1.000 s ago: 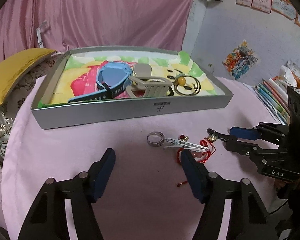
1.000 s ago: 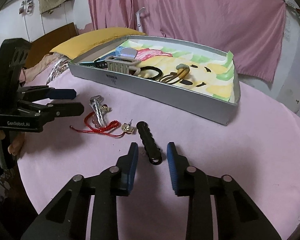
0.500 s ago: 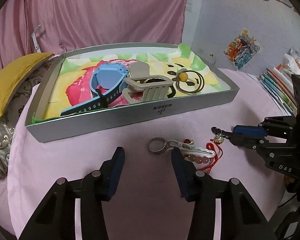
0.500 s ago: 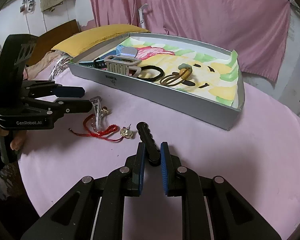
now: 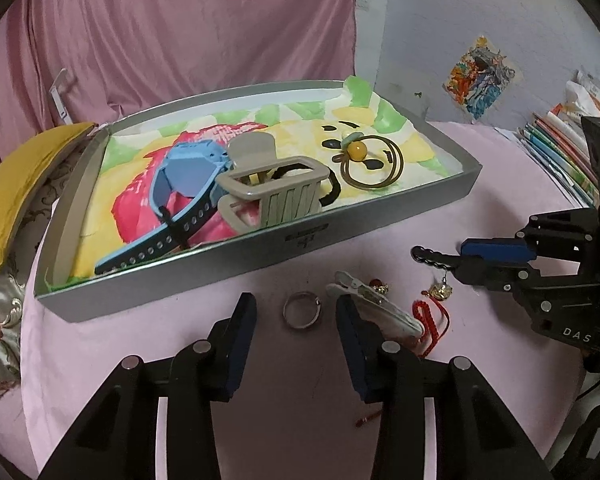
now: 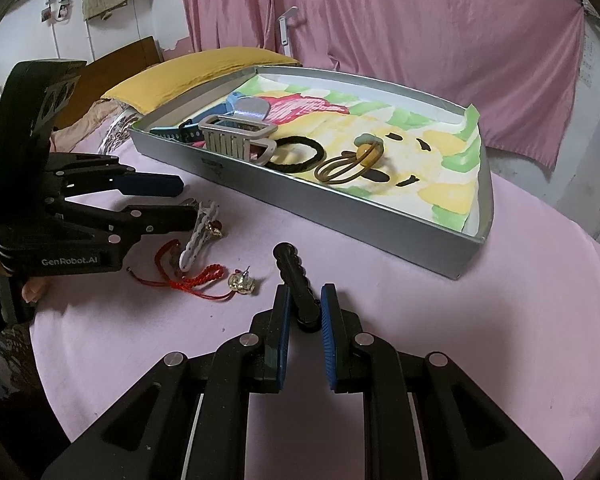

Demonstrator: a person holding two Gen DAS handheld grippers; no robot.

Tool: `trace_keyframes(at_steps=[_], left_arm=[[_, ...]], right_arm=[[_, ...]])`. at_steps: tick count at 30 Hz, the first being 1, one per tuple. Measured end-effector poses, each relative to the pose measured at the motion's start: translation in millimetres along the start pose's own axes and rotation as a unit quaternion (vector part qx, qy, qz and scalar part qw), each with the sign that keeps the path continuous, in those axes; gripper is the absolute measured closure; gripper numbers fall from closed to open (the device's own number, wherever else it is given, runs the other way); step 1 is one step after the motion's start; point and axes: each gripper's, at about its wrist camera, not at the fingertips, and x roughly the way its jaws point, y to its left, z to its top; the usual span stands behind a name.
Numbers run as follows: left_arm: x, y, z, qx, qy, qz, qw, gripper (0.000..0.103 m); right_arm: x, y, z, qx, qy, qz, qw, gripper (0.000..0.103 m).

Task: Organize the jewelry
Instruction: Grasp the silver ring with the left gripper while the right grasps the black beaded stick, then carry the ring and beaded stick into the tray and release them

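A grey tray with a colourful liner holds a blue watch, a beige claw clip, a black hair tie and a gold ring clip with a bead. On the pink cloth, my left gripper is open with its fingers on either side of a silver ring. A white hair clip, a red cord and a gold earring lie to its right. My right gripper is shut on a black ribbed hair clip, lifted slightly off the cloth.
The tray sits behind both grippers. A yellow cushion lies left of the table. Books are stacked at the far right. Pink curtains hang behind.
My left gripper moved forward and now straddles the silver ring. My right gripper closed on the black hair clip and raised it.
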Motion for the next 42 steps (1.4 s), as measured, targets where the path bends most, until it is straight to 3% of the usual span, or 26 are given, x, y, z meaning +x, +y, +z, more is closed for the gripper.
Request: trace_keyframes(at_steps=[2, 6, 15, 19, 29, 37, 42], left_arm=[[0.5, -1.0, 0.8, 0.005, 0.0, 0.006, 1.0, 0.074], [0.9, -3.5, 1.1, 0.012, 0.0, 0.003, 0.9999, 0.084], [-5.0, 1.3, -4.6, -0.011, -0.005, -0.027, 0.9996, 0.084], [-18.4, 3.6, -8.9, -0.027, -0.036, -0.032, 0.9985, 0.084], [-50.7, 7.1, -6.8, -0.064, -0.14, -0.031, 0.9876, 0.084], [-73.7, 11.0, 6.5, -0.09, -0.256, 0.004, 0.9625, 0.084], [-73.1, 15.5, 18.4, -0.087, -0.291, 0.029, 0.9523, 0.084]], right_arm=[[0.7, -0.2, 0.9, -0.001, 0.0, 0.0, 1.0, 0.09], [1.7, 0.8, 2.4, -0.013, 0.002, -0.002, 1.0, 0.09], [-0.8, 0.6, 1.0, -0.025, 0.005, 0.006, 1.0, 0.09], [-8.6, 0.5, -5.0, -0.015, -0.01, 0.009, 1.0, 0.09], [-54.2, 9.9, 4.4, 0.01, -0.143, -0.017, 0.989, 0.09], [-70.0, 20.4, 28.0, 0.033, -0.269, -0.044, 0.962, 0.09], [-67.0, 20.0, 42.9, 0.047, -0.304, -0.058, 0.95, 0.09]])
